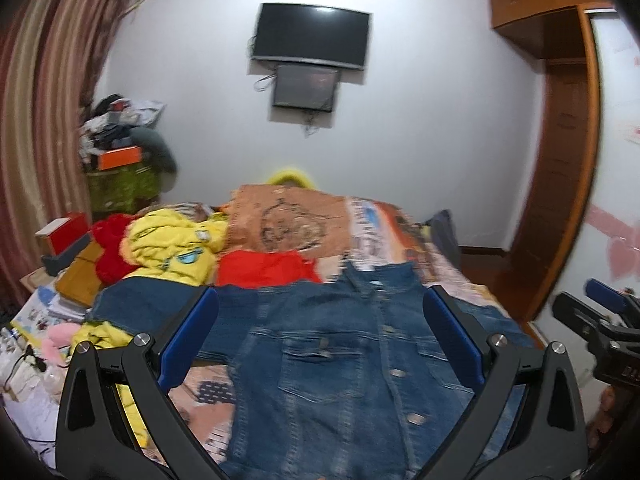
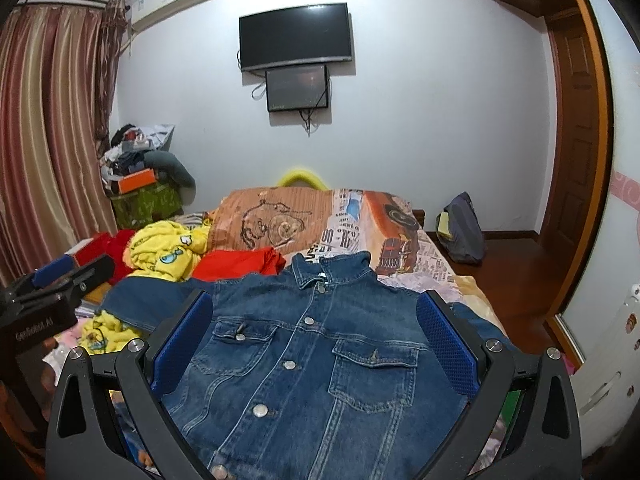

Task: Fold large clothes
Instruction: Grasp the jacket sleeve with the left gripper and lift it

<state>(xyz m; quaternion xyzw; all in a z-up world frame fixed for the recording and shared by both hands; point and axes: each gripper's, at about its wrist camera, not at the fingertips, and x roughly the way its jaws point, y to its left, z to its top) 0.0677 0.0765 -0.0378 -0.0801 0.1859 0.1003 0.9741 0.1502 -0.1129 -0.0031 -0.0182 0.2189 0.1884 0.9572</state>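
Denim jacket (image 2: pixel 312 344) is lying buttoned, collar toward twelve o'clock; left gripper (image 1: pixel 320 344) and right gripper (image 2: pixel 316 344) are hovering wide open, holding nothing.

— What do we have on the bed (image 2: pixel 448 276)?

— The jacket (image 2: pixel 316 360) lies flat at the near edge, front up, collar toward the far end. Behind its collar we see a folded quilt (image 2: pixel 280 216); left of that, a heap of clothes (image 2: pixel 168 252) by the bed's left edge.

— And around it?

— Beyond the far right corner a bag (image 2: pixel 464 228) sits on the floor. On the wall behind the bed we see a television (image 2: pixel 296 36), a smaller screen (image 2: pixel 297 88) just under it.
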